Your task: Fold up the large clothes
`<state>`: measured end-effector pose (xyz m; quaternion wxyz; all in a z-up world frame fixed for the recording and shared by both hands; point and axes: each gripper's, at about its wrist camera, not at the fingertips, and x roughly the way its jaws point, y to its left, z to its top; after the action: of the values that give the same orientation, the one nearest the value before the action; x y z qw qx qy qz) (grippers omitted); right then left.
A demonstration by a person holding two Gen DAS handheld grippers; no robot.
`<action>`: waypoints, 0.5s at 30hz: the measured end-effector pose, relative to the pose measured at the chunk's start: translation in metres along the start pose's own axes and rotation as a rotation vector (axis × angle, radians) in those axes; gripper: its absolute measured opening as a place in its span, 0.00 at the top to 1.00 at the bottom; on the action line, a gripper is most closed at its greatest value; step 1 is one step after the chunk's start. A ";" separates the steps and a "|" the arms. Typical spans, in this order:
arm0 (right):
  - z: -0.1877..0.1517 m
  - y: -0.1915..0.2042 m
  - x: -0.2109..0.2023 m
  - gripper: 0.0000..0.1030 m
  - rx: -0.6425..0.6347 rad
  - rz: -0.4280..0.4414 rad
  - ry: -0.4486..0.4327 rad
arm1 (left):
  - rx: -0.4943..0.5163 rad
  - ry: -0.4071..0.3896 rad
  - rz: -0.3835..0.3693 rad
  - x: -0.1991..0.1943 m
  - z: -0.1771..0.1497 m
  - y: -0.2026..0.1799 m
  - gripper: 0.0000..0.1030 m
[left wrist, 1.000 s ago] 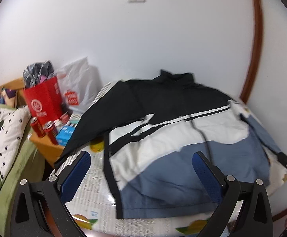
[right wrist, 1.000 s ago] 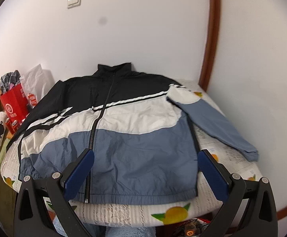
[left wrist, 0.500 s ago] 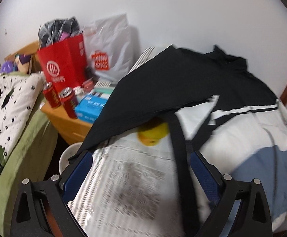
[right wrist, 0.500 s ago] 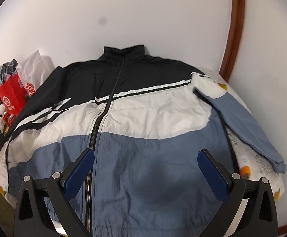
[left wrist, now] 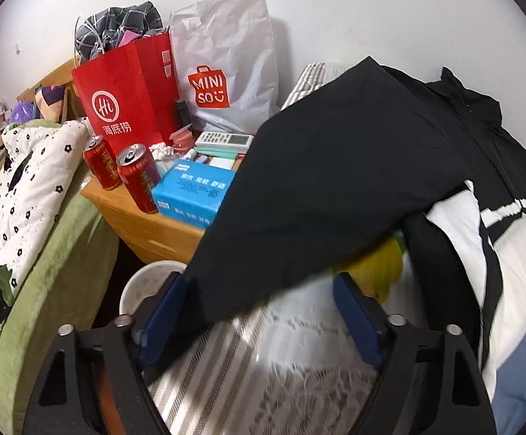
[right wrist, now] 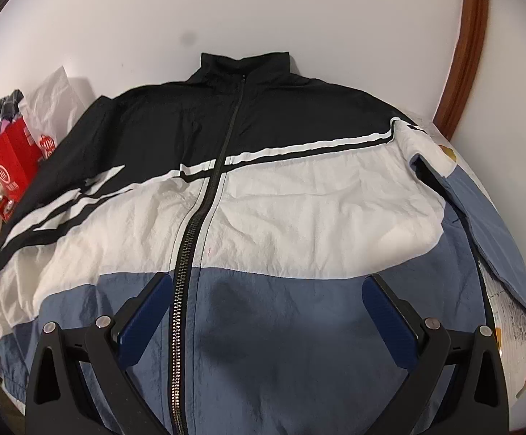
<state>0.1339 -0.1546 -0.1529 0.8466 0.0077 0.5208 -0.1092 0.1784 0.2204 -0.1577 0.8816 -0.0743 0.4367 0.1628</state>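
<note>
A large zip jacket (right wrist: 281,195) in black, white and blue lies spread front-up on a bed, collar toward the wall. Its black left sleeve (left wrist: 328,188) hangs over the bed's left edge; its blue right sleeve (right wrist: 487,224) lies along the right side. My left gripper (left wrist: 259,290) is open, its blue pads on either side of the black sleeve's lower end, not closed on it. My right gripper (right wrist: 263,297) is open and empty, low over the blue hem area beside the zip.
Left of the bed stands a wooden nightstand (left wrist: 154,224) with two red cans (left wrist: 140,177), a blue box (left wrist: 194,192), a red paper bag (left wrist: 129,105) and a white Miniso bag (left wrist: 226,65). A quilt (left wrist: 20,199) lies at the left. The patterned bed cover (left wrist: 263,369) shows below.
My left gripper has moved left and down to the black sleeve's end at the bed edge. My right gripper has moved forward and lower over the jacket front.
</note>
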 end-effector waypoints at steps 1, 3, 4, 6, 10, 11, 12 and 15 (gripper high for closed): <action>0.000 0.001 0.002 0.01 -0.005 -0.003 0.004 | -0.007 -0.001 -0.003 0.002 0.002 0.001 0.32; 0.001 0.000 0.005 0.01 -0.011 -0.011 0.011 | -0.016 -0.008 0.004 0.005 0.006 0.002 0.50; 0.001 -0.001 0.006 0.01 -0.013 -0.014 0.013 | -0.014 -0.013 0.011 0.006 0.009 0.002 0.58; 0.003 -0.003 0.006 0.01 -0.015 -0.020 0.013 | -0.003 -0.020 0.028 0.006 0.015 0.001 0.85; 0.011 -0.013 0.003 0.01 -0.004 -0.022 0.002 | -0.017 -0.034 0.013 -0.003 0.029 0.000 0.93; 0.013 -0.016 0.001 0.01 0.001 -0.022 -0.004 | -0.019 -0.045 0.008 -0.007 0.033 0.000 0.93; 0.015 -0.019 -0.001 0.01 0.004 -0.020 -0.009 | -0.017 -0.061 0.004 -0.013 0.038 -0.002 0.94; 0.022 -0.028 -0.007 0.01 0.010 -0.010 -0.029 | -0.016 -0.110 -0.014 -0.032 0.053 -0.010 0.94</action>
<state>0.1450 -0.1830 -0.1334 0.8536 0.0078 0.5079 -0.1160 0.2032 0.2184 -0.1001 0.9047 -0.0754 0.3858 0.1642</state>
